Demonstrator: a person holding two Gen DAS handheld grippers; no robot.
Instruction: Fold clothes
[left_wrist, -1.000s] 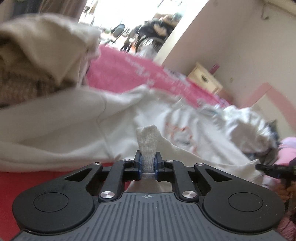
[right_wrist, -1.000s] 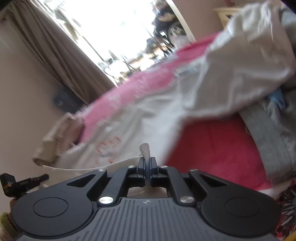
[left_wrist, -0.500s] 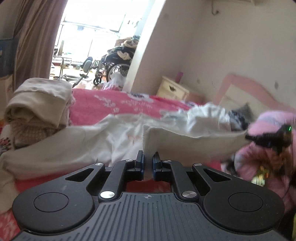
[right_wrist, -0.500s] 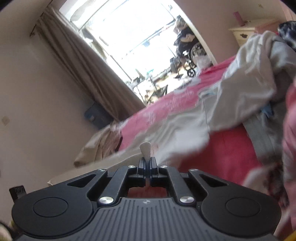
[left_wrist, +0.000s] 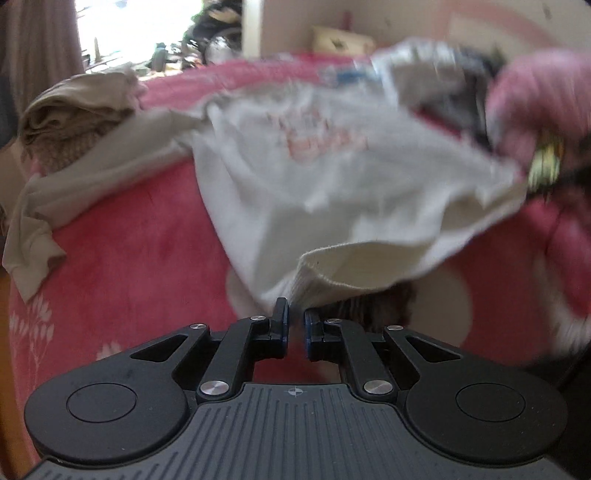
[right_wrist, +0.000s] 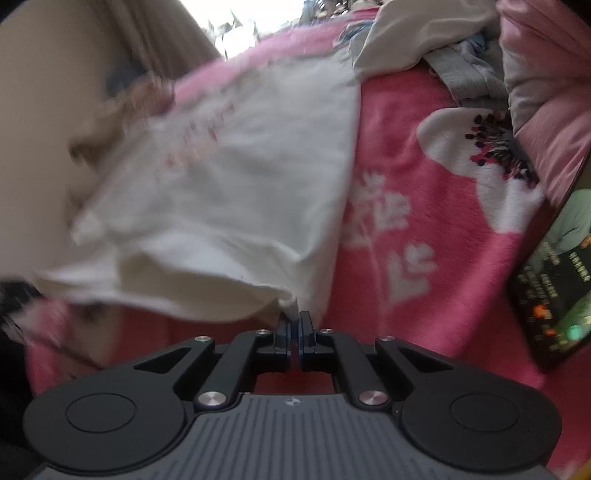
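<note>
Both grippers have swung the white shirt (left_wrist: 332, 177) over the pink blanket (right_wrist: 424, 206).

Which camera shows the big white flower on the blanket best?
The right wrist view: the flower lies bare and fairly sharp, dark centre included, right of the shirt. The left wrist view shows only a pale patch, likely part of it, under the lifted shirt.

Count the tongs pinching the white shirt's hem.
2. The right tongs are clamped on a corner of the white shirt; the left tongs, slightly parted, have the hem between their pads.
</note>
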